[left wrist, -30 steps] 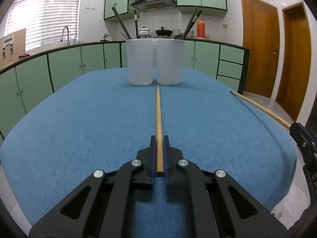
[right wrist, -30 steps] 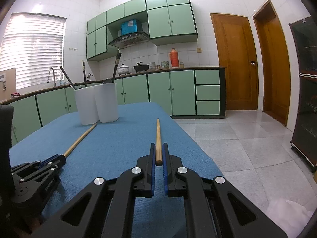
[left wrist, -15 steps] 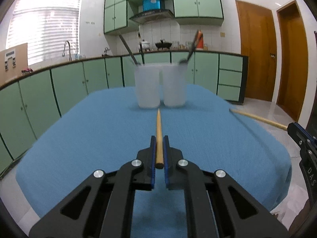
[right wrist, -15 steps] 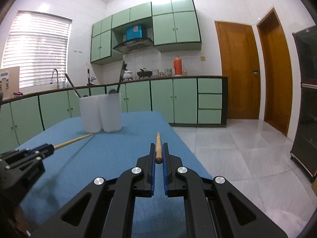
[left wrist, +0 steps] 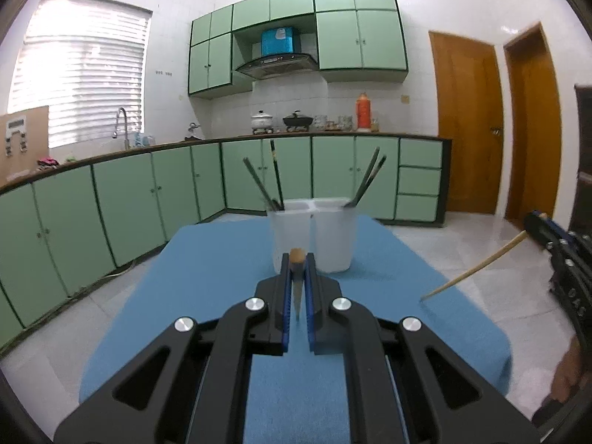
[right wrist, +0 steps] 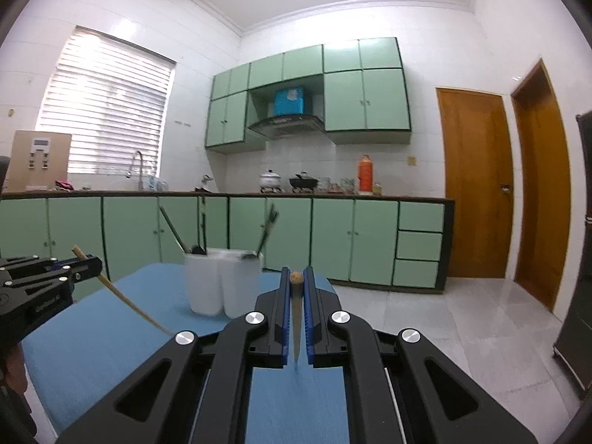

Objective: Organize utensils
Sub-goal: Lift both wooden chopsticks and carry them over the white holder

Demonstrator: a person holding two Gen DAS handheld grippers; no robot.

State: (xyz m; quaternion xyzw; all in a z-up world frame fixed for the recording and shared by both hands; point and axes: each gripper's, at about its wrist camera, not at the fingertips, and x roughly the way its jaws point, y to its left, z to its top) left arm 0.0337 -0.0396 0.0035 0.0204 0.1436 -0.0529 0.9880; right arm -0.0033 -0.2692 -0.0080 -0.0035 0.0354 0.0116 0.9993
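Observation:
Two white cups (left wrist: 312,238) stand side by side at the far end of the blue table (left wrist: 207,281), with dark utensils leaning in them. My left gripper (left wrist: 297,261) is shut on a wooden chopstick (left wrist: 297,296) whose thick end sticks up between the pads and whose thin end hangs down. My right gripper (right wrist: 296,273) is shut on a second wooden chopstick (right wrist: 296,318) the same way. Each wrist view shows the other gripper raised above the cloth: the right gripper (left wrist: 555,244), the left gripper (right wrist: 48,281). Both sticks slant down toward the cloth.
Green kitchen cabinets (left wrist: 111,203) and a counter with a sink and pots run behind the table. Tiled floor (right wrist: 462,314) and two wooden doors (right wrist: 477,185) lie to the right. A person's hand (left wrist: 566,381) shows at the right edge.
Both grippers have risen above the table, each carrying its chopstick off the cloth. The sticks, which pointed forward along the cloth, now slant downward. The cups look lower in both views.

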